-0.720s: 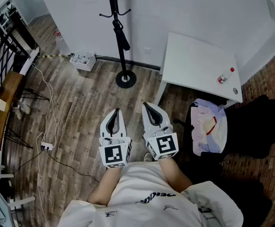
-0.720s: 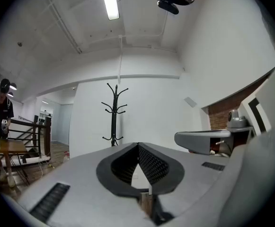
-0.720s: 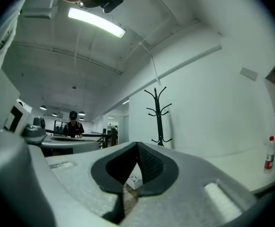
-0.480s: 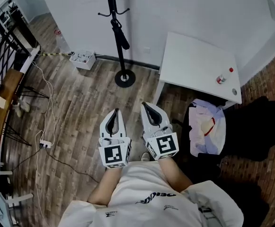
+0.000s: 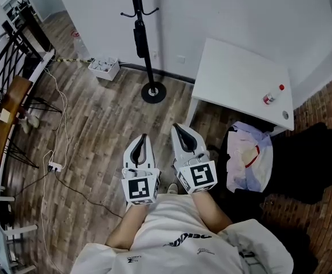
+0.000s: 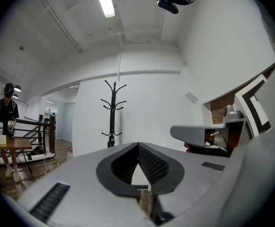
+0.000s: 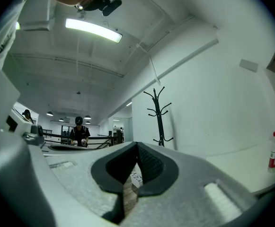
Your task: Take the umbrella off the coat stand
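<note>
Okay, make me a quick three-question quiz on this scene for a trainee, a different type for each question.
1. True or false: the umbrella hangs on the coat stand.
2. What stands on the white table? A) a bottle B) a mug C) a lamp
3. Fill in: the fingers of the left gripper and the right gripper are ___ and hold nothing.

Key: 1 true; 2 A; 3 shut.
</note>
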Demonstrator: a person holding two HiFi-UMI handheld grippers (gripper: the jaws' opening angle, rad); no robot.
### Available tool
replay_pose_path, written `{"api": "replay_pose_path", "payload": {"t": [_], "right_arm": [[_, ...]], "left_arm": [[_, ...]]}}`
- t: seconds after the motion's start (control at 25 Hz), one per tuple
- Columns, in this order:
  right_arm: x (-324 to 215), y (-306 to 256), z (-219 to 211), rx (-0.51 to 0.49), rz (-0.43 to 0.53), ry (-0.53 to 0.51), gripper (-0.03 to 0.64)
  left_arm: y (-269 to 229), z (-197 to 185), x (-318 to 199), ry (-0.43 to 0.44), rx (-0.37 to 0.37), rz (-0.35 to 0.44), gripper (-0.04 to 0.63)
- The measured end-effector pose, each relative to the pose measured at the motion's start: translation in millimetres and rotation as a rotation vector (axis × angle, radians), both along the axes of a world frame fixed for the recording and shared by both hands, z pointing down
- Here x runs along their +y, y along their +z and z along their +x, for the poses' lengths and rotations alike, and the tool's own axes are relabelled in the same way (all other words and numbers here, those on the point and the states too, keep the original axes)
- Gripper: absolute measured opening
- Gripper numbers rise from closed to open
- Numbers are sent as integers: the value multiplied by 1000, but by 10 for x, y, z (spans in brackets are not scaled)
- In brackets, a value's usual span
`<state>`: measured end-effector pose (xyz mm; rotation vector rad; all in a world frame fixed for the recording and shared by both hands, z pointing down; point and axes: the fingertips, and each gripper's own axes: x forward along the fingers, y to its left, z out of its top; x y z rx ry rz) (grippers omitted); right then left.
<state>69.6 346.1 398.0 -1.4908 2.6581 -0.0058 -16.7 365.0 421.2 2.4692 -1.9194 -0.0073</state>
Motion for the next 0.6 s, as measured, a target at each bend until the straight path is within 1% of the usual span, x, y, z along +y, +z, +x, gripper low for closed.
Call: {"api": "replay_pose_path", "payload": {"t": [0.24,0.6], "right_arm": [[-191,86,52,16,-2,-3,0],[-925,157,84,43,5,10,0]], "left_arm": [[72,70,-210,-4,15,-7,-2],[120,117,-1017,0,32,-6,-2]]}}
